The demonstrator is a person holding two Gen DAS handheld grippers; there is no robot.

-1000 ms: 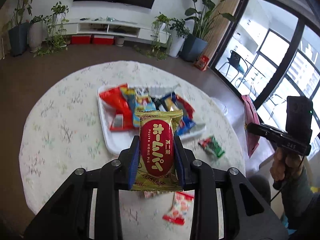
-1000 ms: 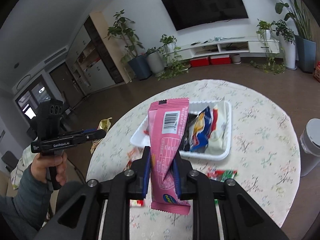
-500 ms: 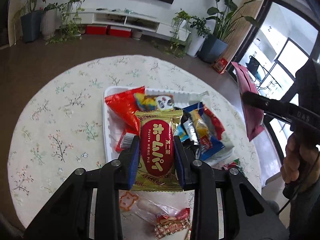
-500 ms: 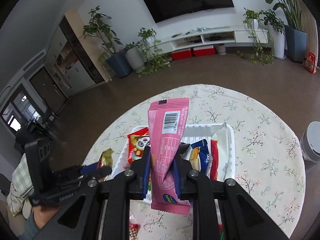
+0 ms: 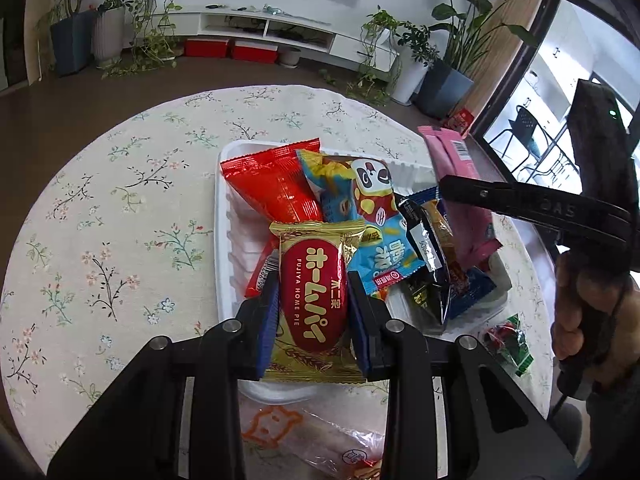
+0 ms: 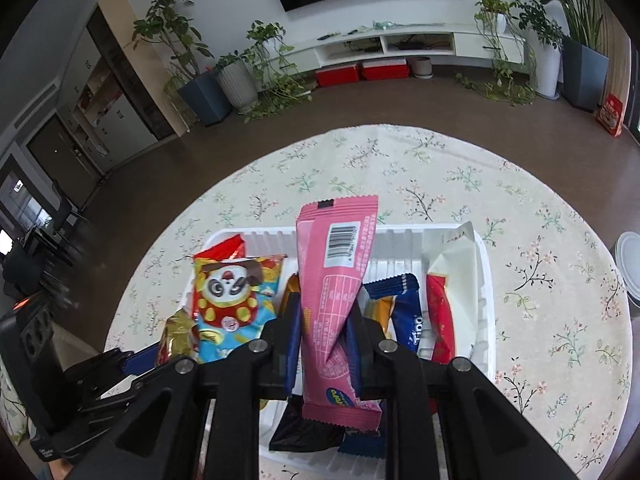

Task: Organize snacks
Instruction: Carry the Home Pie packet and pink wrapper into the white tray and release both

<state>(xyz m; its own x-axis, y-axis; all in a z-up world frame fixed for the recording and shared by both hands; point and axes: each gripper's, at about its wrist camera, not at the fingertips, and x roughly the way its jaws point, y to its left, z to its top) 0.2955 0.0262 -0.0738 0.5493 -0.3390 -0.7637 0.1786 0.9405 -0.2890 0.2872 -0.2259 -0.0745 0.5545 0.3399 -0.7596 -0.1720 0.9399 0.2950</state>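
Note:
My left gripper [image 5: 313, 306] is shut on a gold and red Home Pie packet [image 5: 314, 300], held just above the near left part of the white tray [image 5: 222, 216]. The tray holds several snacks, among them a red packet [image 5: 276, 188] and a blue panda packet [image 5: 374, 216]. My right gripper [image 6: 323, 336] is shut on a long pink snack bar [image 6: 334, 292], upright over the tray's [image 6: 486, 292] middle. That bar [image 5: 460, 184] and the right gripper's black arm [image 5: 520, 200] also show at the right of the left wrist view.
Loose snacks lie on the floral tablecloth [image 5: 120, 208]: a clear wrapped one [image 5: 320, 436] near the front edge and a green and red one [image 5: 508, 340] at the right. A person's hand [image 5: 588, 312] grips the right tool. A white lidded bin [image 6: 628, 268] stands beside the table.
Both grippers have moved forward and down over the tray with their packets still held. The tray now looks much nearer in both views.

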